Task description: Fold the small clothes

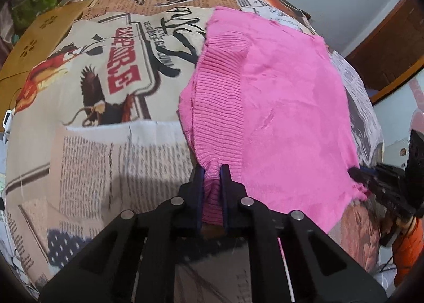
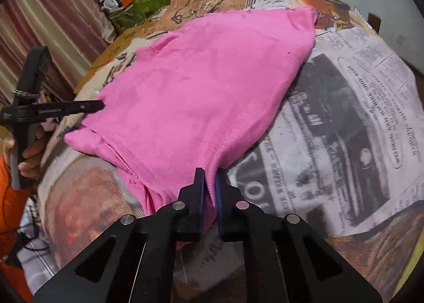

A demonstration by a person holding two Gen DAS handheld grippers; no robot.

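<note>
A pink knit garment lies spread on a cloth printed with newspaper pictures. My left gripper is shut on the near corner of its ribbed hem, with pink knit bunched between the blue pads. My right gripper is shut on the opposite near corner of the same garment, fabric pinched between its fingers. In the right wrist view the left gripper shows at the left edge of the garment, a hand on its handle. The right gripper shows at the right edge in the left wrist view.
The printed cloth covers a rounded surface that drops off on all sides. A green bag with an orange box and piled clothes sit at the far left, beside a curtain. A wooden door stands at the right.
</note>
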